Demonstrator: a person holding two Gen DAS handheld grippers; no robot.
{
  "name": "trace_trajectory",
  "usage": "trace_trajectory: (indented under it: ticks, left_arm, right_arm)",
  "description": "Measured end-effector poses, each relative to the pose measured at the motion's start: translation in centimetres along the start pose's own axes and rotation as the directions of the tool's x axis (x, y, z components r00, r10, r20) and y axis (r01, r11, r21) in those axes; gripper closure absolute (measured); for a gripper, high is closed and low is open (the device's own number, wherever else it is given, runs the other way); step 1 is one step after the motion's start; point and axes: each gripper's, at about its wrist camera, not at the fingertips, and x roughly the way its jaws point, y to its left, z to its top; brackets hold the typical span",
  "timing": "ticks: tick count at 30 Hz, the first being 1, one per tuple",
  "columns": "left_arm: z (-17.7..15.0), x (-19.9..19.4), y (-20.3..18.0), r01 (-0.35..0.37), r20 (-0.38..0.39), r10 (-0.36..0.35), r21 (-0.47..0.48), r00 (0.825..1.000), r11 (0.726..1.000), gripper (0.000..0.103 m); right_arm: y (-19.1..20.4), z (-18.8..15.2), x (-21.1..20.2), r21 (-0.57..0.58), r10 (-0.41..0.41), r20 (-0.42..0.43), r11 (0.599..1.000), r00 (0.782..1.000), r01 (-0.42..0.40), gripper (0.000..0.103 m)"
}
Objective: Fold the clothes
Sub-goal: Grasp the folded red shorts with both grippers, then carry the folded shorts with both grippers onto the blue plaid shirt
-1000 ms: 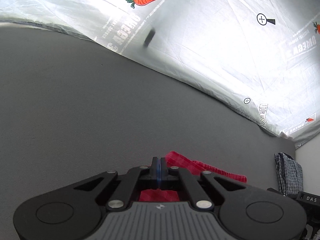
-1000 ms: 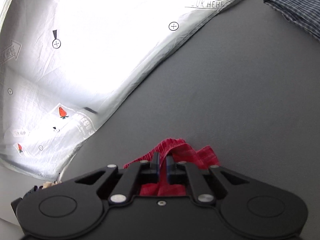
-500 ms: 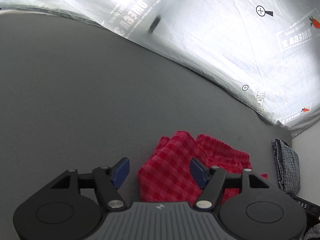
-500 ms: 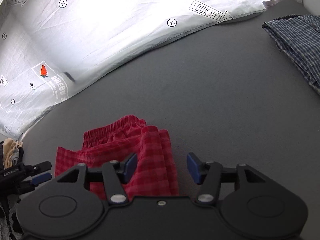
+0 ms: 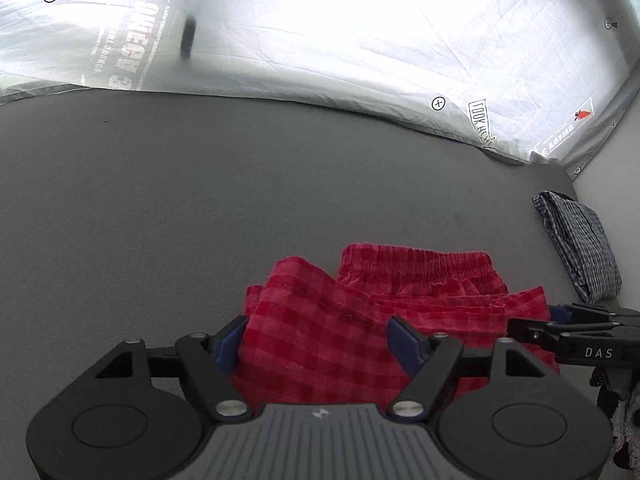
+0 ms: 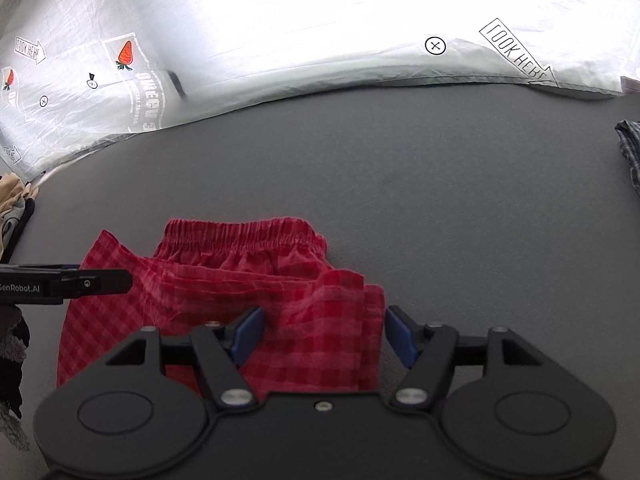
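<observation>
— Across the grey tabletop (image 5: 168, 208), what's different from a second ago?

— Biggest thing first: the red checked shorts (image 5: 360, 320) now lie down on the surface. A second back they were bunched up and pinched in both sets of jaws; now they rest as a folded stack, waistband on the far side, folded edges toward the cameras.

— And the grippers?

— Both have let go. The left gripper (image 5: 316, 340) is spreading, its jaws still opening, with cloth lying between them but neither pad pressing on it. The right gripper (image 6: 324, 330) does the same over the other end of the shorts, jaws opening, nothing pinched.

— So the fold is placed?

— I'd judge so. This fold looks set down and released; the edges sit a bit uneven, so smoothing may follow, or a move to the next garment. Folded blue plaid cloth (image 5: 580, 248) already sits well apart by the table's edge.
</observation>
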Motion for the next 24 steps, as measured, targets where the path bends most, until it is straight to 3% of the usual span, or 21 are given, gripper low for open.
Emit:
trace_trajectory:
  ticks: [10,13,15,17,20,22,24]
  left_arm:
    - [0.4,2.0,-0.8,0.036,-0.008,-0.036,0.013,0.999,0.999,0.028]
    - [0.1,2.1,-1.3,0.03,0.002,-0.03,0.031,1.0,0.999,0.028]
    - [-0.2,2.3,-1.9,0.03,0.012,-0.031,0.04,0.999,0.999,0.028]
    - [-0.6,2.4,-2.4,0.021,0.024,-0.022,0.034,0.999,0.999,0.029]
    - [-1.2,2.2,-3.4,-0.059,0.046,0.057,0.049,0.997,0.997,0.048]
    - [-1.4,2.1,-3.7,-0.096,0.047,0.094,0.045,0.995,0.994,0.083]
    - [-1.3,1.9,-3.6,-0.078,0.031,0.078,0.0,0.996,0.997,0.09]
  right_arm:
    - [-0.2,0.5,1.9,-0.016,0.074,-0.023,0.997,0.997,-0.074,0.044]
    - [0.2,0.4,2.0,-0.025,0.094,-0.021,0.995,0.995,-0.095,0.057]
    - [0.7,0.4,2.1,-0.018,0.103,-0.026,0.994,0.994,-0.103,0.077]
    - [1.4,0.3,2.2,-0.011,0.099,-0.029,0.995,0.995,-0.099,0.087]
    - [2.8,0.0,1.8,-0.024,0.065,-0.006,0.998,0.998,-0.065,0.094]
    - [3.7,-0.2,0.8,-0.018,0.055,0.029,0.998,0.998,-0.055,0.095]
    - [4.3,-0.4,-0.5,0.01,0.067,0.069,0.998,0.995,-0.068,0.096]
